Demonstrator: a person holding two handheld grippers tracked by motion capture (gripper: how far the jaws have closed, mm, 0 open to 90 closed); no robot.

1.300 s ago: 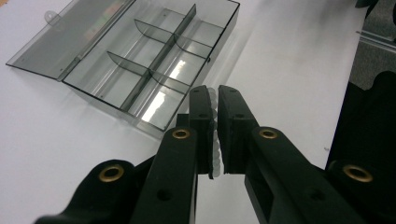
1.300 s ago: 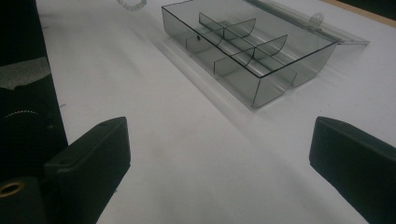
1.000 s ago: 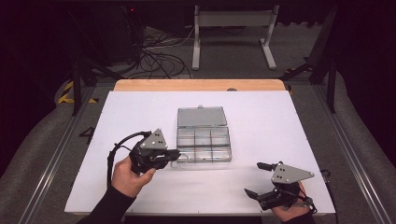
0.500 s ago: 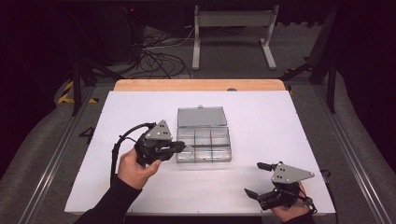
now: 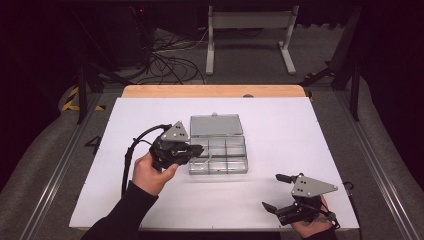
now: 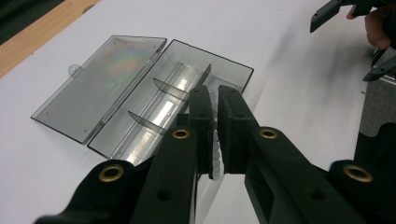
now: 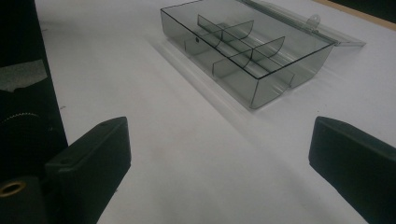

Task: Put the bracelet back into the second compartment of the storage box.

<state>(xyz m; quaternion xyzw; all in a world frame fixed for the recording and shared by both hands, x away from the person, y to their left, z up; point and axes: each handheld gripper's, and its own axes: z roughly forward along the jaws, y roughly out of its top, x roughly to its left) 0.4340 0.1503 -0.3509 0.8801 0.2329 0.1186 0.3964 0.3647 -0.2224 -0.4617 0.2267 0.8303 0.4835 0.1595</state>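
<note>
My left tongs (image 6: 215, 116) pinch a small white ridged plastic piece (image 6: 215, 156) between their pads, held over the near-left edge of the clear smoky plastic compartment box (image 5: 220, 155). That box sits mid-desk on the white desk (image 5: 300, 130), its flat lid (image 5: 216, 125) swung open and lying flat on the far side. My right tongs (image 5: 272, 192) rest near the front right corner, spread wide, holding nothing, well apart from the box.

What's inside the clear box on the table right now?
The clear box shows only its dividers, compartments bare. The left gripper, shut on a small white piece, covers part of one compartment.
</note>
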